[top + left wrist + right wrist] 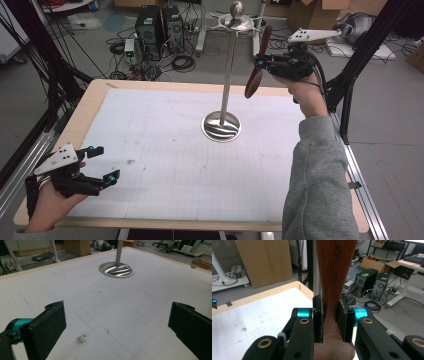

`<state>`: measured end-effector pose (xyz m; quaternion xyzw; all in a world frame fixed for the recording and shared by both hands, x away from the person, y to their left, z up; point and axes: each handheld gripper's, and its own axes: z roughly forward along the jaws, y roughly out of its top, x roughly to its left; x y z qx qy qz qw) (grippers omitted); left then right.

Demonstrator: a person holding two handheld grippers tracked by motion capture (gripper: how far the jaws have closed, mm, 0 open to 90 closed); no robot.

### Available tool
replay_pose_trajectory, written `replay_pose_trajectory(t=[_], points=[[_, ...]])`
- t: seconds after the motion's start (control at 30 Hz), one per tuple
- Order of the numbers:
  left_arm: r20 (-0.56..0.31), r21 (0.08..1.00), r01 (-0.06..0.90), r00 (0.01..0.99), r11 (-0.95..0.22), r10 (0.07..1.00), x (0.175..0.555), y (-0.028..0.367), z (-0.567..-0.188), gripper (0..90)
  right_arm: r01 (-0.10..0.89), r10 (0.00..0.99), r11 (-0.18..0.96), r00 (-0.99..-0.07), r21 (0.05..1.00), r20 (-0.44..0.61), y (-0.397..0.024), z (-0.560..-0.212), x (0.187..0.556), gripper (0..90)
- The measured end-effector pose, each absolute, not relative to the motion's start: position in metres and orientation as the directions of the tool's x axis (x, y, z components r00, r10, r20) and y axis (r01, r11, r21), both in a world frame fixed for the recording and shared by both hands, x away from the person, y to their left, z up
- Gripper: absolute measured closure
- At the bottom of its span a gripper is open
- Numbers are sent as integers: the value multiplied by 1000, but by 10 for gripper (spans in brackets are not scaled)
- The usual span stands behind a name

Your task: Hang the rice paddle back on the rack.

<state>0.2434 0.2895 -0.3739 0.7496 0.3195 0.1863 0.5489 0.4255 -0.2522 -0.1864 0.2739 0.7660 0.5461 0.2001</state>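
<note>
A dark brown wooden utensil [258, 62] with a narrow waist is held high at the back right, tilted, just right of the steel stand's pole [229, 70]. My right gripper [261, 63] is shut on its waist; in the right gripper view the pads [342, 320] press both sides of the wooden utensil [334, 272], with the pole [316, 270] just behind it. The stand has a round base [221, 126] on the white mat and a knobbed top [236, 19]. Near the front left corner, my left gripper [104, 164] stands open with nothing in it; the left gripper view shows its fingers [47, 327] wide apart over the mat, the base [116, 269] ahead.
A white gridded mat [180, 155] covers the wooden table [92, 102]. A small dark smudge [81, 339] marks the mat near my left gripper. Computer towers [159, 25], cables and cardboard boxes lie on the floor beyond. Black frame posts [360, 55] rise at the right.
</note>
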Motion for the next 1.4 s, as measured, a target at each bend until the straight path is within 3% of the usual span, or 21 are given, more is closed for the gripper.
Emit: replay_pose_trajectory(t=[1.4], points=[[-68, 931, 290, 732, -220, 678, 243, 285, -379, 19, 221, 624, 247, -781, 944, 19, -233, -189, 433, 774]])
